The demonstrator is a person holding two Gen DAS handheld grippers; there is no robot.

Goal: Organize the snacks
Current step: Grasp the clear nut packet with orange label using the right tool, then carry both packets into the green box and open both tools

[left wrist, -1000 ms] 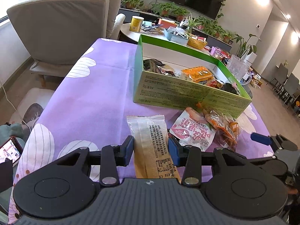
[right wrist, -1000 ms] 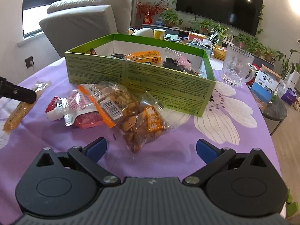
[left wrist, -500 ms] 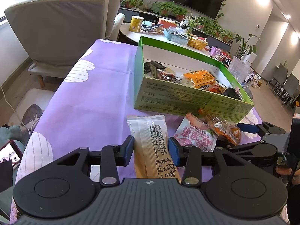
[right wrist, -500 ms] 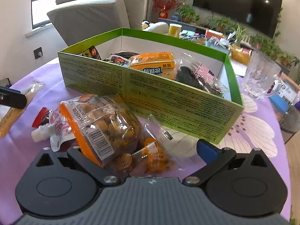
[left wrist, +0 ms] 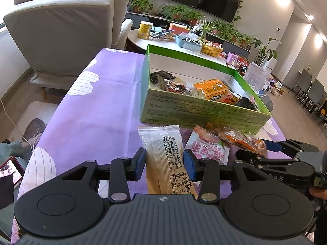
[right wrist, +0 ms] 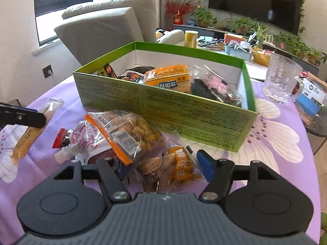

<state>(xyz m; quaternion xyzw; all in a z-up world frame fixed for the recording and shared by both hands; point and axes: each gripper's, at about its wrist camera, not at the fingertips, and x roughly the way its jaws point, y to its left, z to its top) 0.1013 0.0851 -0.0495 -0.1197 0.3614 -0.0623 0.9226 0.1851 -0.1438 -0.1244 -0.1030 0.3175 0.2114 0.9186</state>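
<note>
Purple cloth with white flower prints (left wrist: 85, 110) covered the desk in the left wrist view, and on it we had our left tongs (left wrist: 164, 161) set narrowly around a long white-and-tan wrapped snack bar (left wrist: 165, 155); both blue pads lay against the wrapper's edges, though we could not tell how firmly they pressed. Just right of the bar lay a pink-and-white printed spout pouch (left wrist: 208, 149), and beside it a clear bag of orange-labelled snacks (left wrist: 239, 140). Behind them stood the open green cardboard box (left wrist: 204, 110), already holding an orange packet (left wrist: 212, 88) and several dark wrappers. Our right tongs (left wrist: 263, 149) reached in from the right edge, at the clear bag.

In the right wrist view, our right tongs (right wrist: 163, 166) stood half open astride a small clear packet with orange print (right wrist: 173, 166), the right pad touching its edge and the left pad partly hidden under the larger clear bag of orange-labelled snacks (right wrist: 130, 130). The spout pouch (right wrist: 81, 143) lay under that bag, the green box (right wrist: 184, 114) just behind. At the far left, the snack bar (right wrist: 26, 138) lay under the left tongs' black finger (right wrist: 24, 117). A clear glass mug (right wrist: 283, 81) stood right of the box.
</note>
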